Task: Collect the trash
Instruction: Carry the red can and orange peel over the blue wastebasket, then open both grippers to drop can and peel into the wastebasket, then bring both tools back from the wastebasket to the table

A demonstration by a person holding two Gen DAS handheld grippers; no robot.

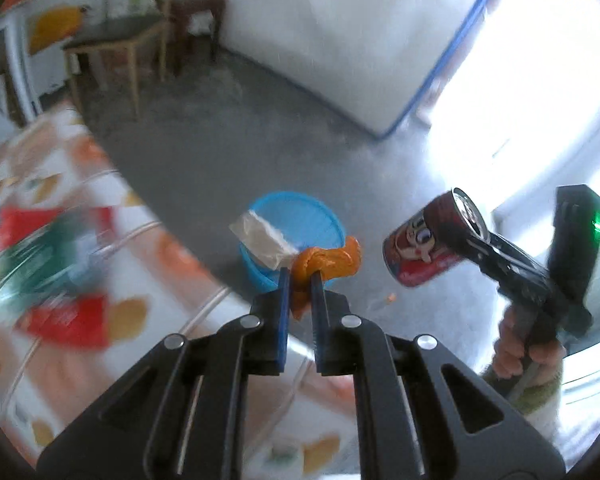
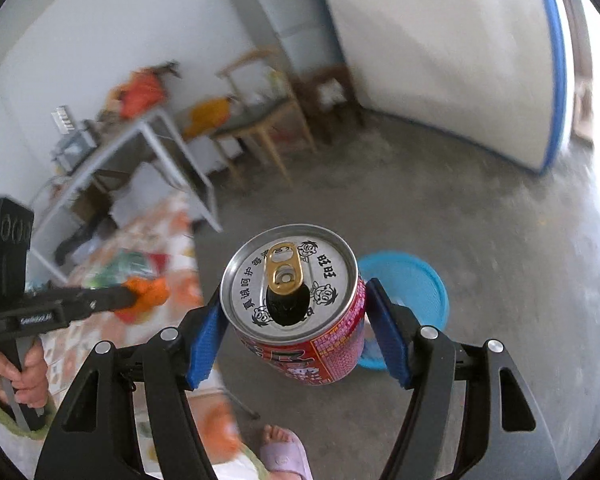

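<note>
My left gripper (image 1: 300,276) is shut on a piece of orange peel (image 1: 326,264), held over the table's edge with a blue bin (image 1: 300,216) on the floor just beyond. A clear plastic scrap (image 1: 260,236) shows in front of the bin's near rim. My right gripper (image 2: 294,312) is shut on an opened red drink can (image 2: 300,304), top facing the camera, in the air left of the blue bin (image 2: 416,280). In the left wrist view that can (image 1: 424,240) hangs right of the bin, in the right gripper (image 1: 474,236). The left gripper (image 2: 134,298) with the peel (image 2: 148,292) appears at left in the right wrist view.
A table with a patterned cloth (image 1: 80,320) carries blurred green and red wrappers (image 1: 48,264). A wooden chair (image 1: 120,48) and a metal table (image 2: 140,140) stand at the back by the wall. A white panel with a blue edge (image 1: 340,40) leans ahead. A slippered foot (image 2: 284,452) is below.
</note>
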